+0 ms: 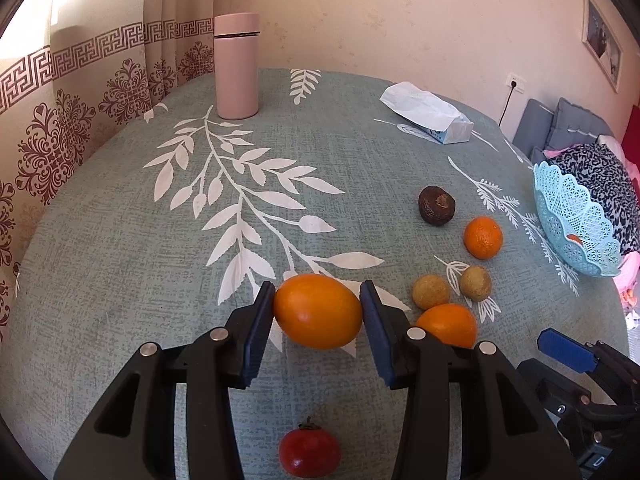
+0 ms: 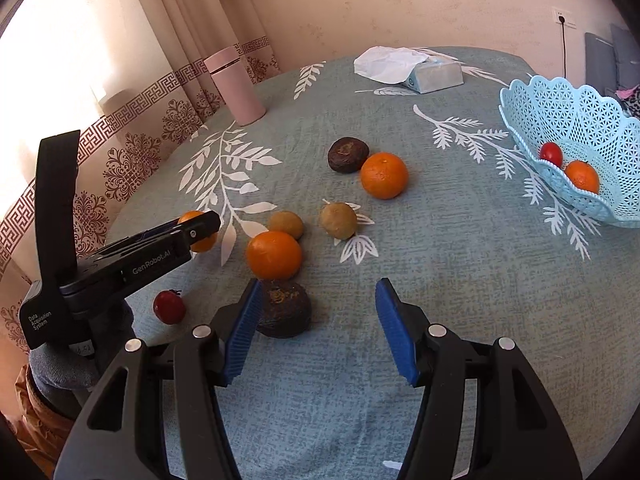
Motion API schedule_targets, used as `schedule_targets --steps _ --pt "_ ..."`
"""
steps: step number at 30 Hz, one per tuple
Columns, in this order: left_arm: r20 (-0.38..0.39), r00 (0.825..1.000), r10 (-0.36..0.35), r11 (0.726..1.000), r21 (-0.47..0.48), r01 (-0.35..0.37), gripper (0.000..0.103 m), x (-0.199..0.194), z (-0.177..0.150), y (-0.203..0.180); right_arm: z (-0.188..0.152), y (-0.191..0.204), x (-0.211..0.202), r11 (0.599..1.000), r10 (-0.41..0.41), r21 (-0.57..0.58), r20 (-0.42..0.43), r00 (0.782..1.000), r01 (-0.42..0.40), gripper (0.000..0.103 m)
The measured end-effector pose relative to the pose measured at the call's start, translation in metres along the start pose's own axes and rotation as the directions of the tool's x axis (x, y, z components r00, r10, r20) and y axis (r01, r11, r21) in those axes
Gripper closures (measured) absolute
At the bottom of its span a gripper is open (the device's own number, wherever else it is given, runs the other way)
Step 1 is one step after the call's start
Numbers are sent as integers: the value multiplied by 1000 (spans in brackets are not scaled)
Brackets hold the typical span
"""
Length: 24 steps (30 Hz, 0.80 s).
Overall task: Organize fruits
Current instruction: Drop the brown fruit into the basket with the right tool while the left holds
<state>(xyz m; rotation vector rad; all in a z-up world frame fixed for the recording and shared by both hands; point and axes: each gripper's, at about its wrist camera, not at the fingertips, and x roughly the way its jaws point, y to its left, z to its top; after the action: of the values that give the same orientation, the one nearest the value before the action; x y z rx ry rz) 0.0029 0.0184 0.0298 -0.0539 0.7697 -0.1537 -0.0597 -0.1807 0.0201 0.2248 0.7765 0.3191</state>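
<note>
My left gripper [image 1: 318, 312] is shut on an oval orange fruit [image 1: 318, 311], held just above the tablecloth; it also shows in the right wrist view [image 2: 196, 232]. My right gripper [image 2: 316, 328] is open and empty, with a dark brown fruit [image 2: 285, 310] by its left finger. Loose on the cloth lie an orange [image 2: 274, 255], another orange [image 2: 384, 175], two tan round fruits [image 2: 338, 220], a second dark fruit [image 2: 347, 154] and a red tomato [image 2: 169, 307]. The light blue basket [image 2: 580, 120] at the right holds a small orange [image 2: 582, 176] and a red fruit [image 2: 551, 153].
A pink flask [image 1: 237, 66] stands at the far left of the table. A tissue pack [image 1: 430, 114] lies at the far side. The round table [image 1: 120, 280] has a grey-green leaf-print cloth. Curtains hang behind on the left; a sofa with clothes is at the right.
</note>
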Motion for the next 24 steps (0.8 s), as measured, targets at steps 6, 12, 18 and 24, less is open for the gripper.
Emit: schedule_targets --steps 6,12,18,24 --pt "3 1000 -4 1000 -30 4 59 -1 -1 7 -1 8 9 999 36 8 -35 999 -36 43" --pt "14 1000 -4 1000 -18 4 59 -2 -2 5 0 16 17 999 37 -10 -63 997 -38 43" --pt "15 1000 -5 1000 -21 5 59 -2 -2 5 0 23 28 999 21 -47 -115 993 -27 43" --pt "18 1000 0 1000 -13 1 59 -4 -2 4 -2 30 32 994 8 -103 -127 992 -21 54"
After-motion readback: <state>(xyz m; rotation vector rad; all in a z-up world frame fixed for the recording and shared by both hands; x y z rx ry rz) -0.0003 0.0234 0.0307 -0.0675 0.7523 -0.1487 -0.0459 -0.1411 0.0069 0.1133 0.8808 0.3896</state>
